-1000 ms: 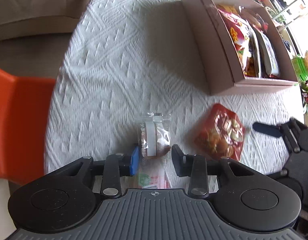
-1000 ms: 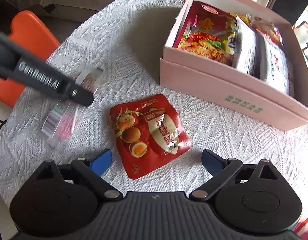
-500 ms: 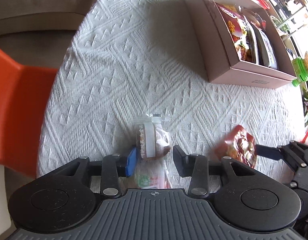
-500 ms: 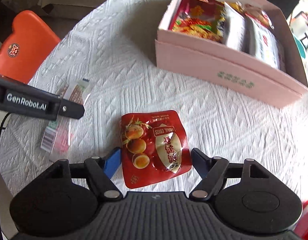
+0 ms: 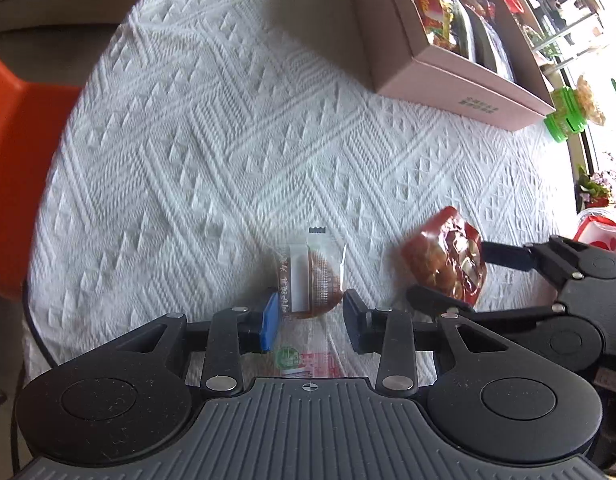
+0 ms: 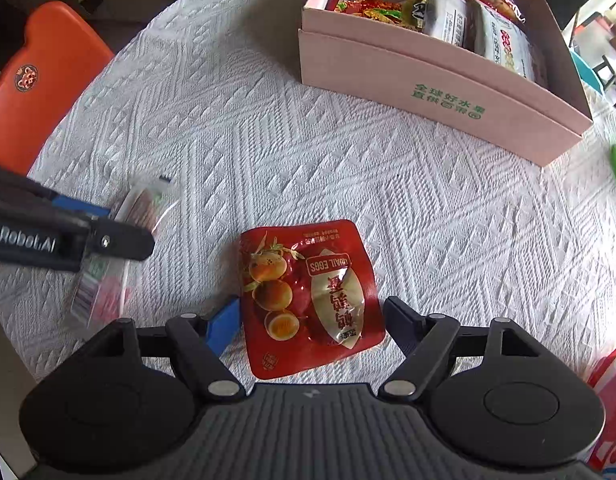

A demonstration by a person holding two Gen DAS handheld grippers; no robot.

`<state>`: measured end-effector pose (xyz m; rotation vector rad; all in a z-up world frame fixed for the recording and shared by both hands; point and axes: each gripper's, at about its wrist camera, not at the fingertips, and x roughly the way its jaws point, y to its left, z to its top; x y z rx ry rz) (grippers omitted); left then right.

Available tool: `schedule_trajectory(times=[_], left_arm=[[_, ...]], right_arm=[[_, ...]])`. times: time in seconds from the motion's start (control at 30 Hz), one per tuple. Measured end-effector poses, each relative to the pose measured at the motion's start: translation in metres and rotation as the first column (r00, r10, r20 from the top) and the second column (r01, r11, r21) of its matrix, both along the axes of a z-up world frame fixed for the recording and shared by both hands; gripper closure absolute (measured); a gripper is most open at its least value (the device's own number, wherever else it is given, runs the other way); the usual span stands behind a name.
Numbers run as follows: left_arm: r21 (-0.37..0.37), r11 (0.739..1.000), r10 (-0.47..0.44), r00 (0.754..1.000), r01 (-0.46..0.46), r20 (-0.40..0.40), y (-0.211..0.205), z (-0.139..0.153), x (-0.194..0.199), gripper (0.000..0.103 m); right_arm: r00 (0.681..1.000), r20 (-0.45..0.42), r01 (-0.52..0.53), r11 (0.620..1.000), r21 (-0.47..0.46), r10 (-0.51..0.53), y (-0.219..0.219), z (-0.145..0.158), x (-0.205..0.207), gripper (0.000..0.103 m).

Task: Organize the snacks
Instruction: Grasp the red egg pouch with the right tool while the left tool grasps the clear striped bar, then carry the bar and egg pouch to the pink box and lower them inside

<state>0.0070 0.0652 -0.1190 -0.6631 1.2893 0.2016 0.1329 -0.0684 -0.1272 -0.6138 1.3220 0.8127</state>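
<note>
Black fingers with blue pads: left gripper (image 5: pixel 308 314) closed on a clear snack packet (image 5: pixel 310 280), pads touching both of its sides. Right gripper (image 6: pixel 312 326) closed on a red packet (image 6: pixel 308 296) marked "QUAIL EGGS", pads against both edges; in the left wrist view this packet appears lifted off the cloth. Landmark: pink cardboard box (image 6: pixel 428 80). Both packets sit on the near side of the box, well apart from it, the clear one farther to the left. Box holds several snack bags standing on edge. White textured tablecloth (image 6: pixel 308 152) underneath. Orange chair (image 6: pixel 40 80) far left of the box, beyond the table edge.
</note>
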Motion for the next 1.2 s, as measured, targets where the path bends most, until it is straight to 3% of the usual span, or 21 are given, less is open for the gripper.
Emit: schedule_trajectory(times=[0.17,0.27,0.4,0.6,0.83,1.03,1.2], left_arm=[[-0.021,0.999,0.035,0.999,-0.035,0.0,-0.002,0.0,-0.009,0.064],[-0.029,0.999,0.043,0.999,-0.043,0.007,-0.002,0.005,-0.009,0.064],[-0.012,1.0,0.024,0.999,-0.024,0.022,-0.005,0.012,-0.001,0.064],[-0.01,1.0,-0.01,1.0,0.011,0.011,-0.018,0.016,0.014,0.064],[-0.003,0.999,-0.044,0.997,0.044,0.065,-0.031,0.033,0.045,0.064],[0.011,0.999,-0.035,0.983,0.034,0.181,-0.019,0.07,0.088,0.064],[0.035,0.999,-0.024,0.934,0.012,0.357,-0.002,0.122,0.148,0.062]], right_arm=[[1.0,0.016,-0.017,1.0,0.026,0.017,-0.001,0.003,0.002,0.03],[0.999,-0.006,0.036,0.999,0.02,-0.036,-0.009,0.006,0.009,0.031],[0.996,-0.019,0.088,0.995,0.038,-0.088,-0.023,0.016,0.014,0.031],[0.999,0.018,0.051,0.999,0.017,-0.051,-0.031,0.03,0.006,0.031],[0.993,0.027,0.116,0.993,0.023,-0.117,-0.041,0.042,0.017,0.031],[0.988,0.049,0.145,0.989,0.016,-0.145,-0.048,0.045,0.029,0.031],[0.985,0.051,0.166,0.986,0.017,-0.167,-0.053,0.048,0.035,0.031]])
